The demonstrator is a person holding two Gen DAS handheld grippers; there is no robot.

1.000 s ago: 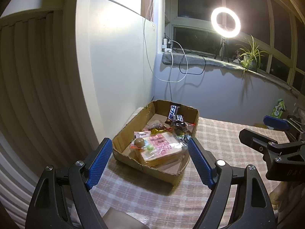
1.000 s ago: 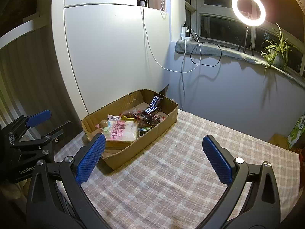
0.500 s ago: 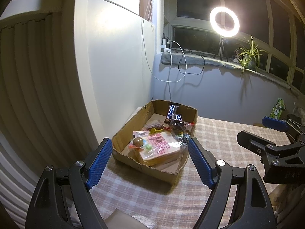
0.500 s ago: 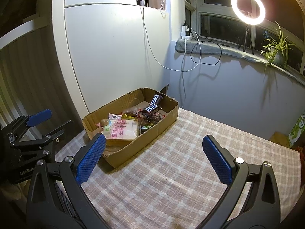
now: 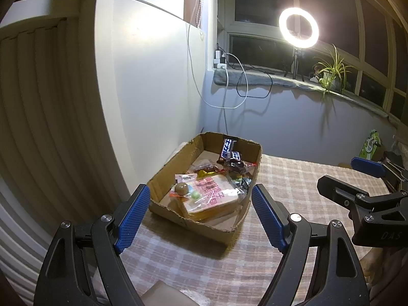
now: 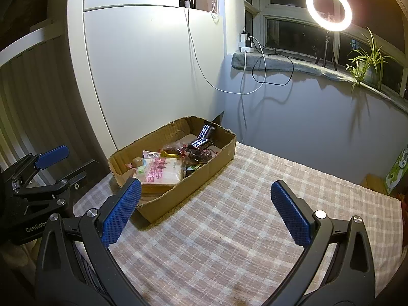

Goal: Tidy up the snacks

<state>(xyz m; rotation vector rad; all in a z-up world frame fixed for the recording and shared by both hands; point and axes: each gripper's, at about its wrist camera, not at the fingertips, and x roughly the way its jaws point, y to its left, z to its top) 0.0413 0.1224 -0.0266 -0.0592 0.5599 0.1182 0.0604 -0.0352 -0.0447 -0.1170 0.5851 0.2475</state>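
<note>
On checked cloth [image 6: 229, 229] | cardboard box [image 5: 211, 227] (snacks inside) | ring light [image 6: 329, 7] behind

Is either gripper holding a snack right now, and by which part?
No. The left gripper and the right gripper are both open and empty; the snacks lie in the cardboard box.

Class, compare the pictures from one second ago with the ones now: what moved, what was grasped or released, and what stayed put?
Almost nothing changed. The left gripper and right gripper stay open and empty, with only a slight camera drift. The cardboard box and the snacks inside, such as the bread pack, lie as before on the checked tablecloth.
</note>
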